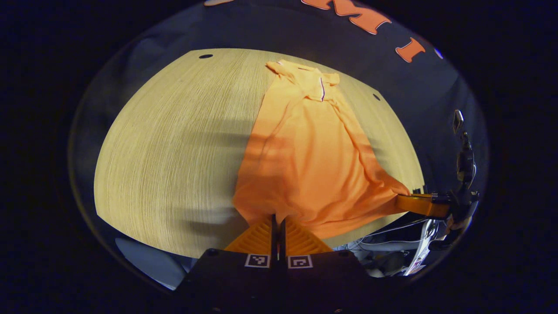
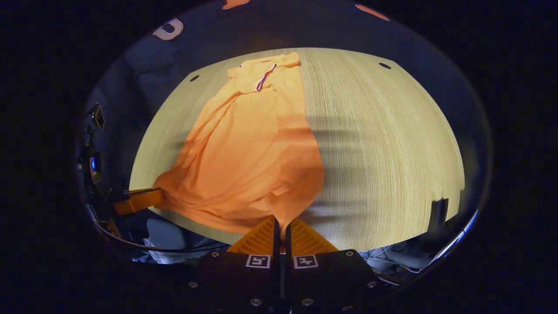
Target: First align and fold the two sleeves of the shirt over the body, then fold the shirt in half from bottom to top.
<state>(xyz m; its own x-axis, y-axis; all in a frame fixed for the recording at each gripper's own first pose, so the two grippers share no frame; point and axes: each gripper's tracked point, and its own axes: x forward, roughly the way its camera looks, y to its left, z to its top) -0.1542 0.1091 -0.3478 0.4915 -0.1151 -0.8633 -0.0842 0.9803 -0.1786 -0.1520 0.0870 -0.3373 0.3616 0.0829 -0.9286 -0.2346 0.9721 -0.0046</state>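
An orange shirt (image 1: 305, 152) lies lengthwise on the wooden table (image 1: 174, 144), collar at the far end, sleeves folded in over the body. My left gripper (image 1: 279, 220) is shut on the shirt's bottom hem at one corner, lifted just above the table's near edge. In the right gripper view the same shirt (image 2: 248, 148) stretches away, and my right gripper (image 2: 281, 222) is shut on the other bottom corner. Each view shows the other gripper pinching its hem corner: the right gripper (image 1: 409, 200) and the left gripper (image 2: 152, 196). The hem hangs taut between them.
The table (image 2: 383, 144) has small dark holes near its far corners (image 1: 205, 56) (image 2: 384, 65). Cables and gear (image 1: 392, 244) lie below the table's near edge. A dark block (image 2: 438, 213) stands at the table's near right edge.
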